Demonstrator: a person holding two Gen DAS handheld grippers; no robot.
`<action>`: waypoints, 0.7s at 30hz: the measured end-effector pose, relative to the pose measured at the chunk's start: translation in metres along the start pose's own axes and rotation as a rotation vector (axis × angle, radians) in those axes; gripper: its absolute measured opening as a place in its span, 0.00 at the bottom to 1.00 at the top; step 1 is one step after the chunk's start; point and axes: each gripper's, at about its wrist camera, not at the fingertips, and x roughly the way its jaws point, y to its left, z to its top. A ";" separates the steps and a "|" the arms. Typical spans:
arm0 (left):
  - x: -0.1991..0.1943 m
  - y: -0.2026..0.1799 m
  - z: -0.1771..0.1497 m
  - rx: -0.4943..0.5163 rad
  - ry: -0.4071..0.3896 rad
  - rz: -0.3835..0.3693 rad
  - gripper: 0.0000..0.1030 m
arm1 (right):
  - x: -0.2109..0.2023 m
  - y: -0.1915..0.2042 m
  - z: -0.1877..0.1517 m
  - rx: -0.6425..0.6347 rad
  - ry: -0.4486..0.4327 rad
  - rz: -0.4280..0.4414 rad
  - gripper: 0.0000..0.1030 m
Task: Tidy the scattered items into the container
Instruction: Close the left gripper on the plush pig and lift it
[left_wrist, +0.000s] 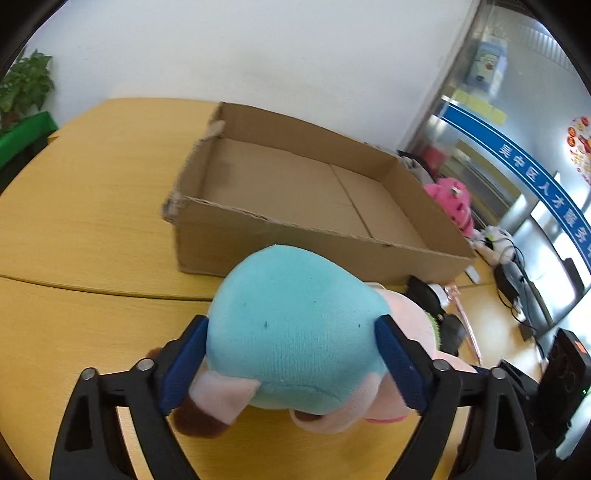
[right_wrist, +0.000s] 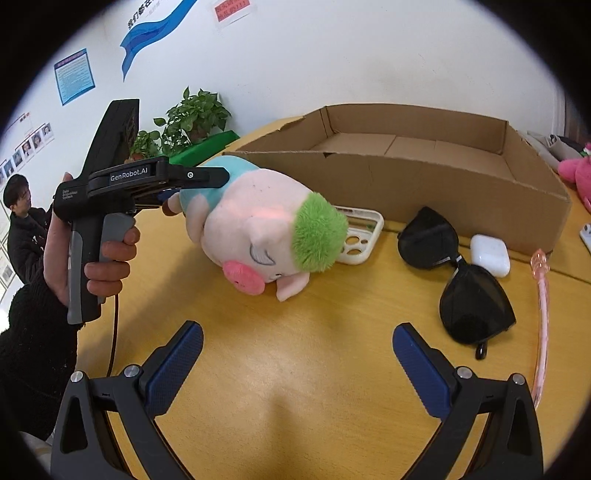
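On the yellow table (right_wrist: 295, 369), the cardboard box (right_wrist: 406, 173) is the landmark: a wide, shallow carton, open-topped and empty as far as both views show, with a ragged, torn near wall.

Just in front of that wall is the plush pig (right_wrist: 266, 236), teal-bodied and green-tufted. The left gripper (left_wrist: 291, 350) has its blue pads pressed into the teal rump on both sides, so it is clamped on the toy at its tail end, while the heavy head droops toward the table away from the grip. That is the main risk: the hold is far off the toy's middle and on soft stuffing, so a quick swing toward the box could let the pig slide out of the pads. The sagging head could also catch the box's torn front edge, shoving the light carton backward instead of clearing it.

Under the pig's head, in front of the box, lies a cream phone case (right_wrist: 364, 236); a dragging snout could sweep it along.

Further right along the box front sit black sunglasses (right_wrist: 469, 291), a white earbud case (right_wrist: 489, 254) touching the wall, and a pink stick (right_wrist: 541, 314).

The right gripper (right_wrist: 297, 363) hangs over bare table in front of the box, jaws spread wide and holding nothing. Its reach toward the sunglasses could cross the pig's path.
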 end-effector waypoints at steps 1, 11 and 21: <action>0.000 -0.005 -0.003 0.017 0.007 -0.011 0.87 | -0.001 -0.004 -0.002 0.018 -0.001 -0.001 0.99; -0.022 -0.064 -0.049 0.142 0.068 -0.126 0.78 | -0.003 -0.017 0.000 0.103 -0.046 0.048 0.99; -0.039 -0.089 -0.085 0.183 0.073 -0.082 0.77 | -0.012 -0.029 -0.010 0.110 -0.058 0.106 0.95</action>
